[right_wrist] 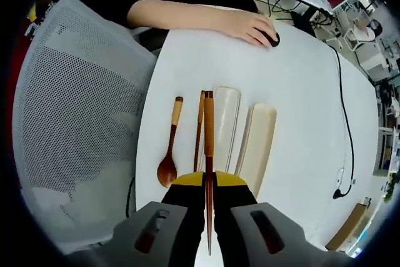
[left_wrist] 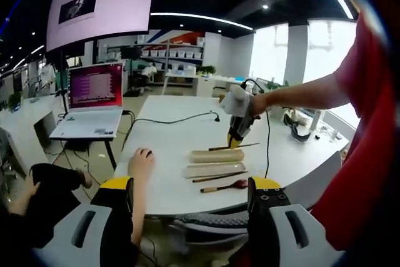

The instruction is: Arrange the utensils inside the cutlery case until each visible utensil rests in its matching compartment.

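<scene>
A: Right gripper view, item one: right gripper (right_wrist: 209, 199), jaws clenched on a single chopstick (right_wrist: 209, 148), held along the jaw line and pointing out over the table (right_wrist: 300, 79). Item two: second chopstick (right_wrist: 199, 130), lying on the table just beside the held one. Item three: wooden spoon (right_wrist: 170, 151), flat on the table, left of the chopsticks, near the table edge. Items four and five: two pale case halves (right_wrist: 226, 126) and (right_wrist: 257, 142), side by side, both apparently empty.

B: Left gripper view, entry for the left gripper (left_wrist: 190, 199): jaws stood apart, grasping nothing, held back from the table. The right gripper (left_wrist: 238, 130) showed there above the far end of the case, chopstick sloping in its grip. A second person's hand (left_wrist: 141, 162) rested on a mouse at the table's near corner.

A: Risks recorded?

B: Three, as judgement. The chopstick was thin and gripped near one end, so it could pivot or slip when lowered into the tray. A tip catching the case rim could shove the light case across the smooth top. The spoon lay close to the edge, and a careless sweep could knock it off, out of the workspace.

A: Which half held compartments?

B: Could not tell.
</scene>
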The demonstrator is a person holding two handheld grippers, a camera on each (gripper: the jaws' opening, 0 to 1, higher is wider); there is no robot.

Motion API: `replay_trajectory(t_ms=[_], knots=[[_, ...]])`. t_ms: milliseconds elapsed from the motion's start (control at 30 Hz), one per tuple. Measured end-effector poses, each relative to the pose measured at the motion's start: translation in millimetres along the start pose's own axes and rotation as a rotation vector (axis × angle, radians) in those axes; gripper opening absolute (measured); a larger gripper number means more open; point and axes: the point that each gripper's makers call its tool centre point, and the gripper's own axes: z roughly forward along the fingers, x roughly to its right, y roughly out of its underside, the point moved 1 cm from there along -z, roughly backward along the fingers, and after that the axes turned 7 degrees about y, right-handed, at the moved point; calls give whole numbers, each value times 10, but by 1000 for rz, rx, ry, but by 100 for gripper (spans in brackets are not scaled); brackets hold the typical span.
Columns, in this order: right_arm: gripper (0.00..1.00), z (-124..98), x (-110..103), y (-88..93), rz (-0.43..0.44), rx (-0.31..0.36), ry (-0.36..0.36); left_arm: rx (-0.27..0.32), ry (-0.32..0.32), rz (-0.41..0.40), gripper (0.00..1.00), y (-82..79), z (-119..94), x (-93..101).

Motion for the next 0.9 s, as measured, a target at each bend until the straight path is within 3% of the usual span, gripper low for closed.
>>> replay_trajectory(t_ms=[233,333,500,667,900], knots=[[0,-144,161,7,14,3,-8,0,-3,-1,76,1,-5,8],[1,-277,198,-129,105,75,-66,2,-2,-4,76,3,2,12],[1,-456,411,-181,116,103,-43,-4,18,-3,77,-11,80,60],[1,-503,469,-197,143,117,-43,28,46,23,77,-143,103,138],[1,-560,568,-220,124,113,-41,43,45,6,79,-171,108,122]])
